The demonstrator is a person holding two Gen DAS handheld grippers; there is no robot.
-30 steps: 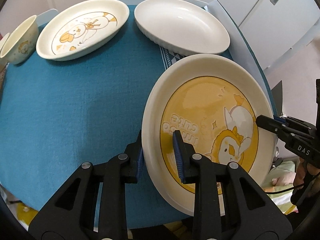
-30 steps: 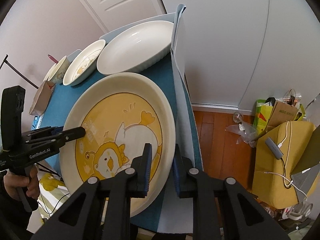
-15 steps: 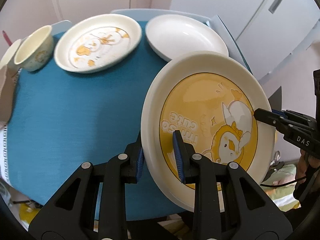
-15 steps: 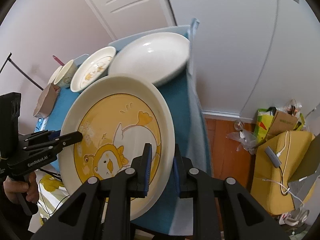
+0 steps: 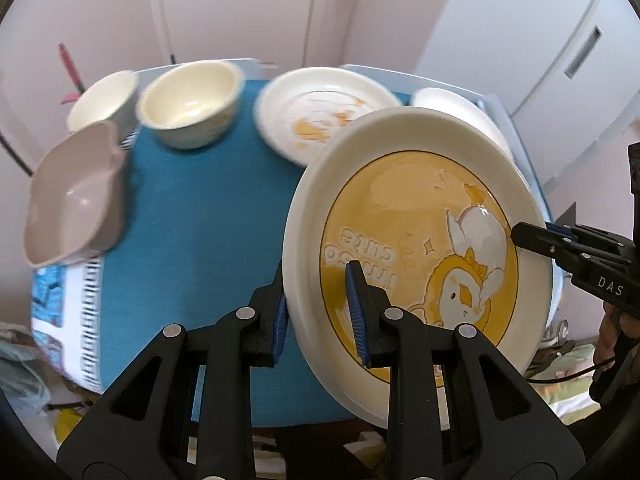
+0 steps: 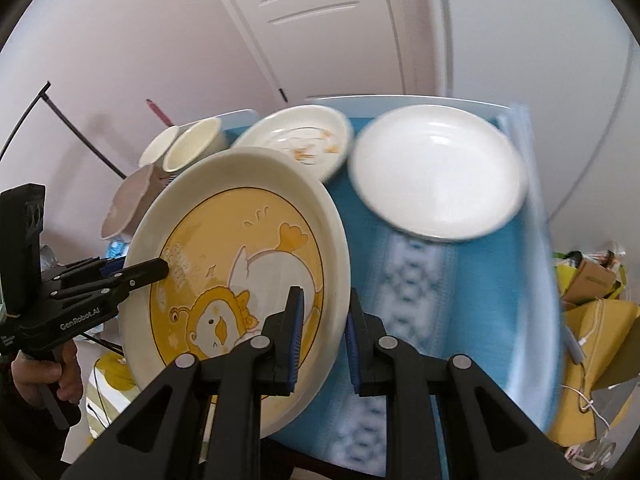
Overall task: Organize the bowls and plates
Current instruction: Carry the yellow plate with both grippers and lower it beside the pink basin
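A large cream plate with a yellow duck picture (image 5: 416,216) (image 6: 240,248) is held tilted above the blue table by both grippers. My left gripper (image 5: 320,312) is shut on its left rim. My right gripper (image 6: 322,332) is shut on its right rim. On the table behind stand a smaller duck plate (image 5: 320,120) (image 6: 300,136), a plain white plate (image 6: 436,168) (image 5: 456,108), two cream bowls (image 5: 192,100) (image 6: 192,148) and a pinkish-grey dish (image 5: 76,200).
The table has a blue cloth (image 5: 200,208) with a patterned edge at the left. White cupboard doors (image 5: 240,8) stand behind the table. Yellow bags and cables (image 6: 592,304) lie on the floor at the right.
Both grippers have lifted the duck plate higher and pulled it back from the table. The bowls and the grey dish have come into the left wrist view.
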